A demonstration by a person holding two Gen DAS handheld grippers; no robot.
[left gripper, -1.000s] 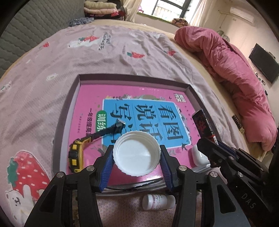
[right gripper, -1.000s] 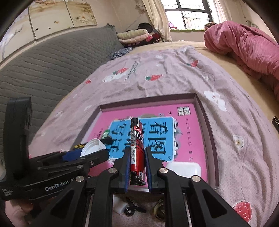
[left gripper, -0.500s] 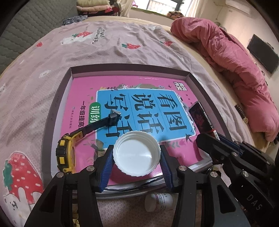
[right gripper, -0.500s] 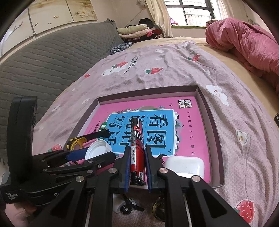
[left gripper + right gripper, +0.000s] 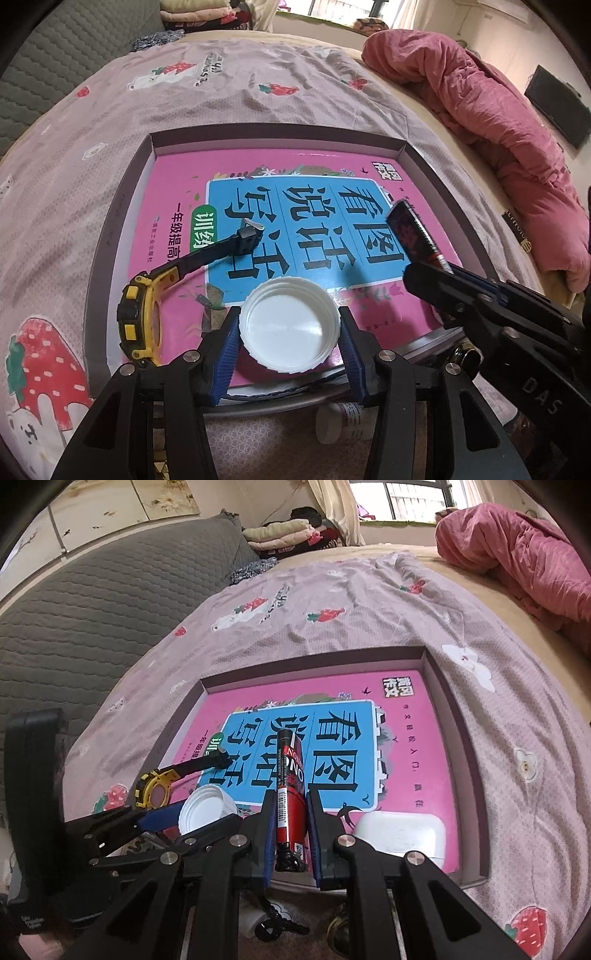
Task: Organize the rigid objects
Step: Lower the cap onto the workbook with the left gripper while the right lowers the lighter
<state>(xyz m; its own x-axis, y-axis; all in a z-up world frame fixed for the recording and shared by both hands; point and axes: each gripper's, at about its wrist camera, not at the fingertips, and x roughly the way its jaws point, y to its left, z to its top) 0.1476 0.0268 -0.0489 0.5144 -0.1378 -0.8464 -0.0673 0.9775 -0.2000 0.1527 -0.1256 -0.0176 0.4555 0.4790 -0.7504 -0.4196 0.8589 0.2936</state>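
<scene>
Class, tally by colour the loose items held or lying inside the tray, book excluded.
White: 2, round plastic cap, earbud case
Red-black: 1, marker tube
Yellow-black: 1, wristwatch
Total: 4

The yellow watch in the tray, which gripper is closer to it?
Left. The left gripper holds its white cap just beside the yellow watch; the right gripper is farther.

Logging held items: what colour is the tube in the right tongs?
Red and black tube with white lettering and a barcode, shown best in the right wrist view.
</scene>
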